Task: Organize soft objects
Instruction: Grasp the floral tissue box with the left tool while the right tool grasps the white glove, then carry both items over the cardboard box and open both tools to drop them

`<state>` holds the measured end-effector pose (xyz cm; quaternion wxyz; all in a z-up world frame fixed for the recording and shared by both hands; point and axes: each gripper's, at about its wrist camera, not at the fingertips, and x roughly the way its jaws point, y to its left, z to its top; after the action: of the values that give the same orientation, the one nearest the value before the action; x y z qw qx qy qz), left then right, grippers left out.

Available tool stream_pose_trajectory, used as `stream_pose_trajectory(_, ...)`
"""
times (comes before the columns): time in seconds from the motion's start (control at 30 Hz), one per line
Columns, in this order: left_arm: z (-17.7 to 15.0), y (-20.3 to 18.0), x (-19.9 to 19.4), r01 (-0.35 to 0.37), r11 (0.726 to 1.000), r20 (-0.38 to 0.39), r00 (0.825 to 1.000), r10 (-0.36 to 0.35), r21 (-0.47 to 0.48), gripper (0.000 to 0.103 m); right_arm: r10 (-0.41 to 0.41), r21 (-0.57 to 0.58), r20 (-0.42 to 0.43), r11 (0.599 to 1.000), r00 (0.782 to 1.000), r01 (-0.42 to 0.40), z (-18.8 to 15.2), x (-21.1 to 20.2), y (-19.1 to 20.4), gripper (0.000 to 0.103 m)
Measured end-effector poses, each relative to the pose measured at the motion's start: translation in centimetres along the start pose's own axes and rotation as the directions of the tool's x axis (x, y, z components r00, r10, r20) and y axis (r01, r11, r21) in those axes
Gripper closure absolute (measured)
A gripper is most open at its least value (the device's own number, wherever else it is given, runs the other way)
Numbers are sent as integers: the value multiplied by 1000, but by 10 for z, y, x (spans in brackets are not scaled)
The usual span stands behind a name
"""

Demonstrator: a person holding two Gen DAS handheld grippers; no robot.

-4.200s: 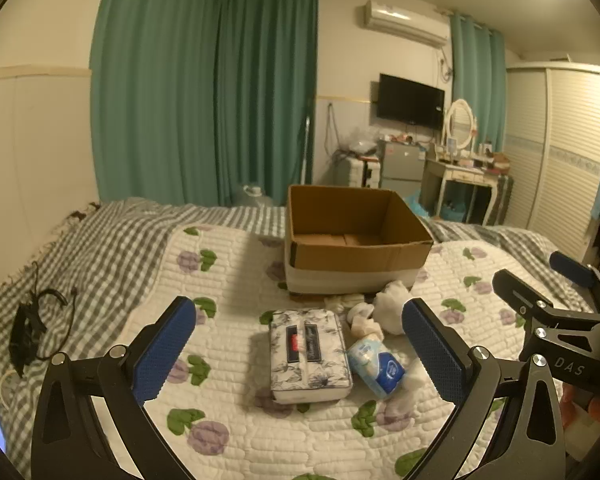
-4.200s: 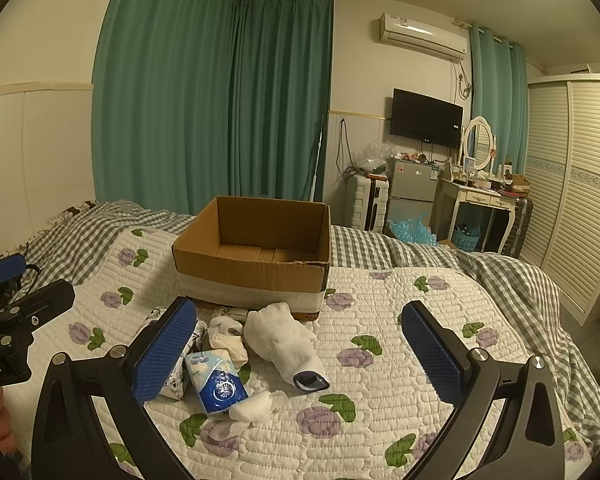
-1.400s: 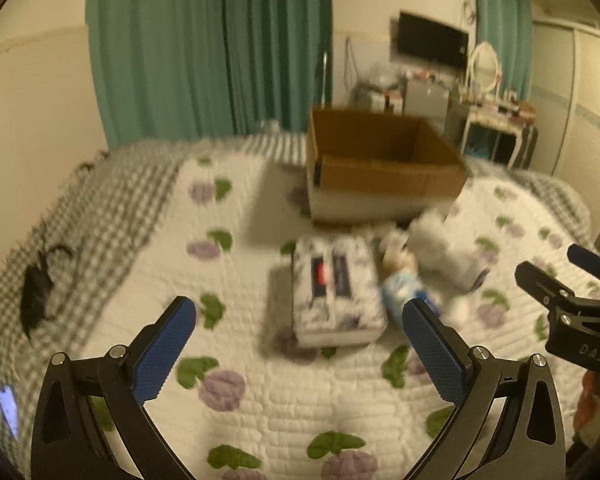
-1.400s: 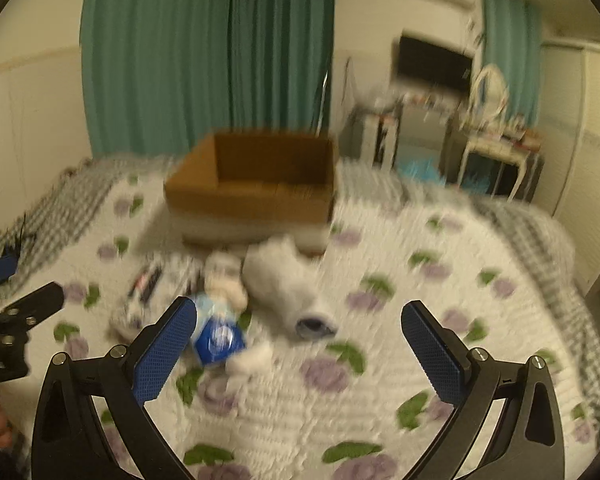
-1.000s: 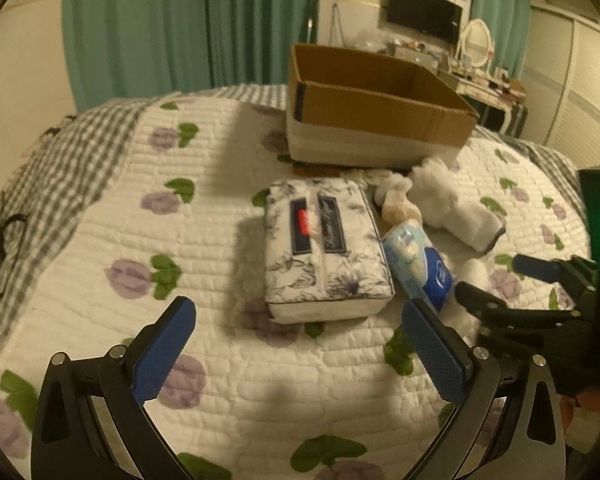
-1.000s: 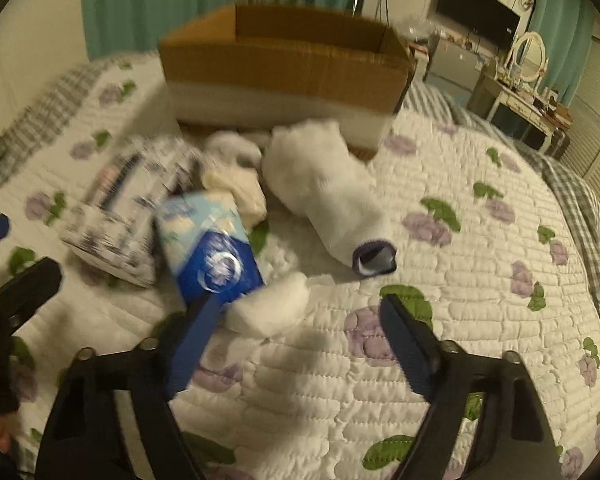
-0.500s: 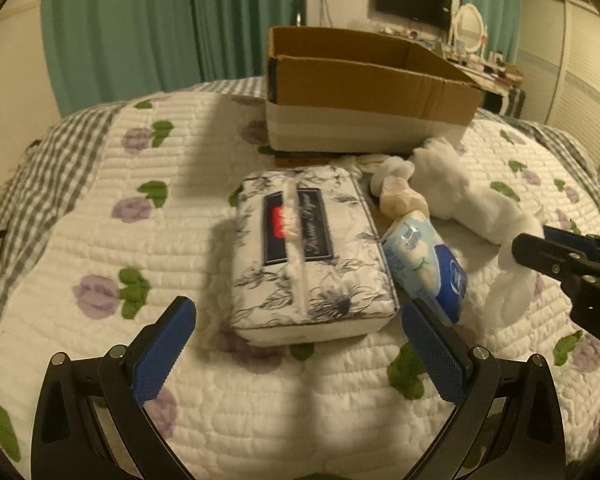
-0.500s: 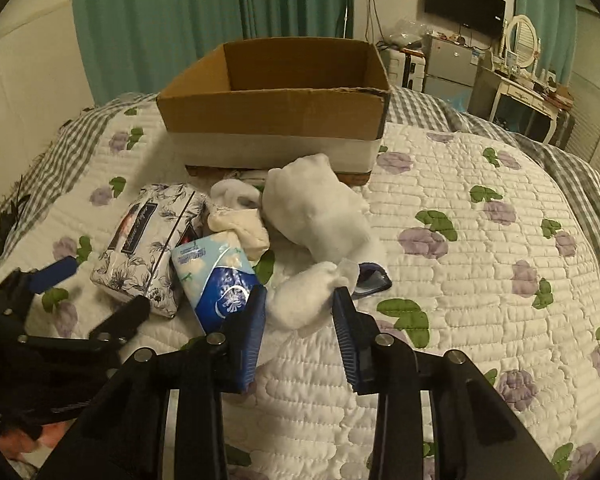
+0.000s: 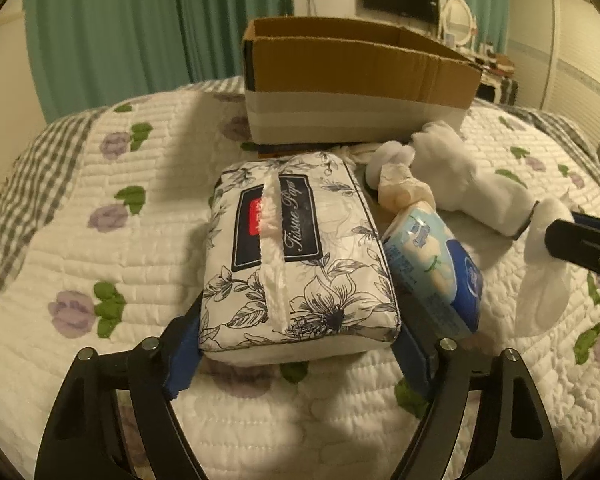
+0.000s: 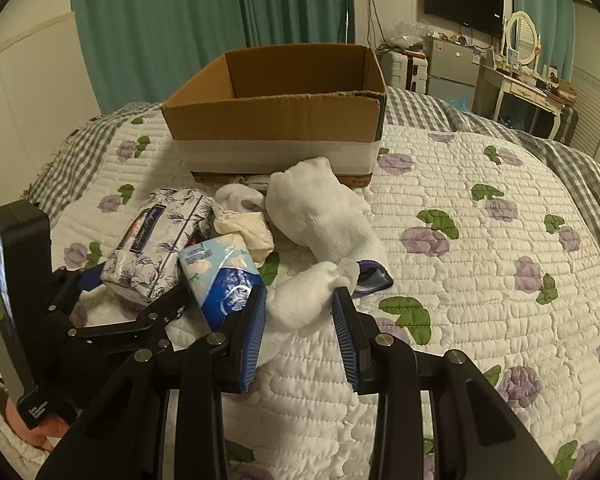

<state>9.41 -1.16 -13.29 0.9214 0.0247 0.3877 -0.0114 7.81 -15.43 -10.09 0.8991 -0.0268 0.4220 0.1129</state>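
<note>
A floral tissue pack [image 9: 296, 252] lies on the quilted bed, and my left gripper [image 9: 296, 344] is shut on its near end. It also shows in the right wrist view [image 10: 156, 236]. A blue tissue packet [image 9: 432, 264] lies to its right [image 10: 224, 276]. My right gripper [image 10: 300, 312] is shut on a small white sock [image 10: 304, 292], which hangs from it in the left wrist view [image 9: 544, 280]. A bigger white sock [image 10: 320, 212], a cream sock [image 10: 244, 228] and another white sock [image 10: 238, 196] lie in front of the open cardboard box [image 10: 276, 120].
The box [image 9: 352, 80] stands at the far middle of the bed. Green curtains [image 10: 220, 20] hang behind. A dresser, fridge and TV [image 10: 464, 0] stand at the far right. The quilt [image 10: 480, 240] stretches to the right.
My left gripper has moved onto the floral tissue pack and closed on its near end. My right gripper stays shut on the small white sock.
</note>
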Motion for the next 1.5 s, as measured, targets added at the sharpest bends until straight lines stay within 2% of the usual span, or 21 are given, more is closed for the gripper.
stream_pose_trajectory(0.2, 5, 10, -52, 33, 998, 70, 997, -29, -48, 23, 27, 3, 79, 1000, 997, -27, 4, -35, 2, 69)
stream_pose_trajectory(0.27, 15, 11, -76, 40, 998, 119, 992, -34, -47, 23, 35, -5, 113, 999, 993, -35, 12, -50, 3, 69)
stream_pose_trajectory(0.43, 60, 9, -122, 55, 998, 216, 975, -46, -32, 23, 35, -57, 210, 998, 977, -23, 51, -87, 9, 69)
stream_pose_trajectory(0.53, 93, 7, -129, 58, 998, 254, 966, -51, -22, 23, 17, -106, 271, 994, 962, 12, 89, -101, 10, 69)
stream_pose_trajectory(0.67, 137, 4, -114, 45, 999, 279, 959, -38, -19, 23, 16, -119, 303, 993, 953, 21, 142, -95, 4, 69)
stream_pose_trajectory(0.73, 160, 2, -97, 41, 999, 279, 960, -36, -14, 23, 11, -136, 301, 990, 953, 31, 170, -78, 3, 69)
stream_pose_trajectory(0.87, 194, 4, -51, 45, 999, 236, 971, -36, -31, 23, 18, -132, 266, 991, 964, 17, 213, -28, -5, 69)
stream_pose_trajectory(1.0, 207, 5, -11, 42, 998, 199, 979, -34, -35, 23, 26, -127, 223, 992, 974, 3, 235, 25, -11, 69)
stream_pose_trajectory(1.13, 208, 6, 17, 70, 997, 182, 981, -63, -36, 21, 38, -133, 201, 991, 979, -11, 238, 69, -16, 68)
stream_pose_trajectory(1.17, 208, 4, 21, 62, 998, 188, 980, -57, -20, 20, 38, -131, 203, 991, 978, -12, 237, 73, -19, 66)
stream_pose_trajectory(1.2, 206, 1, 25, 53, 999, 190, 980, -54, 8, 17, 43, -130, 207, 991, 977, -16, 236, 80, -19, 57)
stream_pose_trajectory(1.23, 206, -1, 25, 33, 999, 190, 981, -36, 19, 17, 50, -131, 214, 991, 976, -22, 235, 83, -20, 35)
stream_pose_trajectory(1.3, 205, -5, 27, -35, 999, 197, 980, 27, 35, 16, 48, -119, 250, 993, 967, -19, 234, 85, -25, 8)
stream_pose_trajectory(1.4, 206, -5, 27, -33, 999, 170, 985, 28, 27, 16, 30, -104, 272, 995, 962, -1, 232, 75, -33, 8)
stream_pose_trajectory(1.5, 206, -3, 3, -40, 999, 206, 978, 39, -1, 16, 10, -96, 285, 995, 959, 18, 231, 54, -38, 8)
